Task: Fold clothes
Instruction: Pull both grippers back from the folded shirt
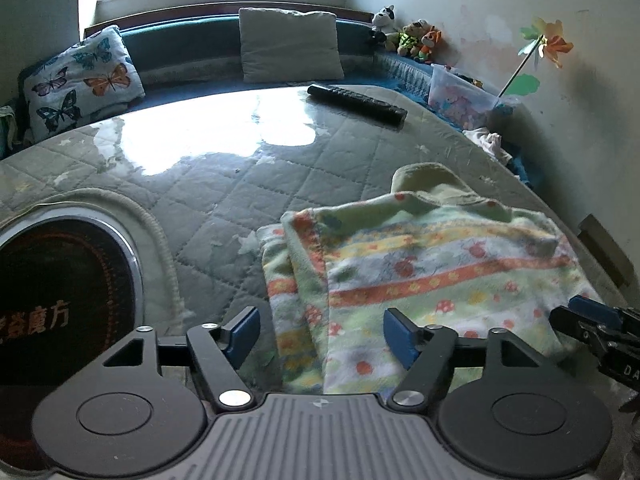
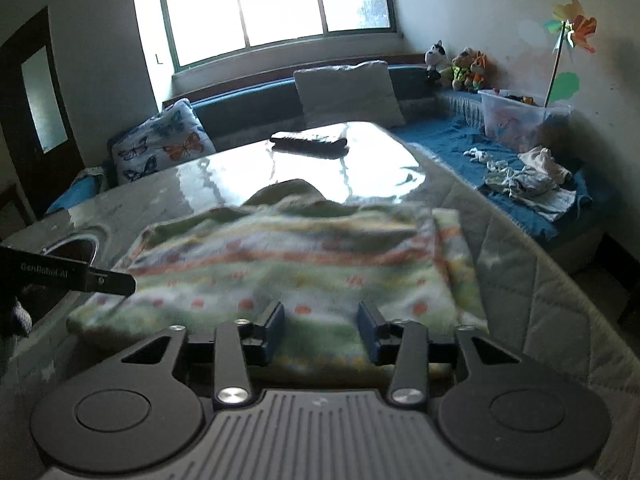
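Left wrist view: the left hand-held gripper (image 1: 321,334) stands wide open, its blue pads either side of the garment's (image 1: 420,272) near edge, gripping nothing. The right hand-held gripper (image 2: 321,330) is partly open over the same near edge, also holding nothing. The garment, a fleecy striped piece, lies on the counter (image 1: 224,184) already doubled over, with a folded layer showing along its left side and its collar end bunched at the far side. I judge one fold done, with more folding and smoothing left. The counter edge runs close to the garment's right. Open room lies beyond, up to a remote (image 1: 356,102). A round hob (image 1: 60,300) sits left.
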`<state>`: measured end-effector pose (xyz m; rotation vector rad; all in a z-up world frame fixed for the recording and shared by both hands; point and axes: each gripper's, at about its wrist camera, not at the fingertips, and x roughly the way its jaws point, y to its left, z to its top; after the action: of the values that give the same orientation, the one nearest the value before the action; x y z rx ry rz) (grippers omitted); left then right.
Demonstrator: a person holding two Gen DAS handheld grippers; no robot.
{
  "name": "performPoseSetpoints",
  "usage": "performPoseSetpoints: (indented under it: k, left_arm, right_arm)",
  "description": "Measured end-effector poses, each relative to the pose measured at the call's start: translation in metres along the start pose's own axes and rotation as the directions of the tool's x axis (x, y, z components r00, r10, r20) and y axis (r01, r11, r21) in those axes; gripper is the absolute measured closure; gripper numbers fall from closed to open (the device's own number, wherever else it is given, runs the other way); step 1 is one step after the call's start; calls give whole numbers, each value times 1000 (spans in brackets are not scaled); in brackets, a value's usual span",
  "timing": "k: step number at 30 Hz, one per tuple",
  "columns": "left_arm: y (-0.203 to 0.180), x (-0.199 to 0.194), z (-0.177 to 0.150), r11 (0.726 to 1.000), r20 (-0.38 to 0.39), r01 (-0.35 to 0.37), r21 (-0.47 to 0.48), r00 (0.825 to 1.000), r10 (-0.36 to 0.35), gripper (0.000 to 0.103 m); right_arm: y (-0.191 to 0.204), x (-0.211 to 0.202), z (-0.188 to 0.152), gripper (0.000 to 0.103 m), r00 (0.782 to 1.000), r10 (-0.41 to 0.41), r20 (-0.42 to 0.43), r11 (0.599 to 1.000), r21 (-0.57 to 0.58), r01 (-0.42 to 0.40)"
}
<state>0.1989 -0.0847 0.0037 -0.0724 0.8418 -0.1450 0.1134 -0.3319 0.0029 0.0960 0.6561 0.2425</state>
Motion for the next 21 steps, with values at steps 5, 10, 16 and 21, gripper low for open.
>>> performPoseSetpoints:
  k: [5, 10, 16, 21]
  left_arm:
    - [2, -4, -6, 1000, 5, -5, -1, 1000, 5, 25]
    - [-1, -10, -14, 999, 27, -26, 35, 999, 25, 19]
    - [-2, -15, -23, 997, 38, -37, 66, 999, 35, 11]
    - [-3, -20, -28, 996, 57, -43, 78, 998, 39, 6]
  right_arm:
    - [8, -8, 0, 56, 1000, 7, 15, 1000, -21, -7]
    - [21, -6, 1, 50, 999, 44, 31, 999, -19, -43]
    - [40, 1, -6, 40, 999, 24, 25, 994, -109, -22]
    - [49, -4, -1, 30, 998, 39, 44, 990, -141, -32]
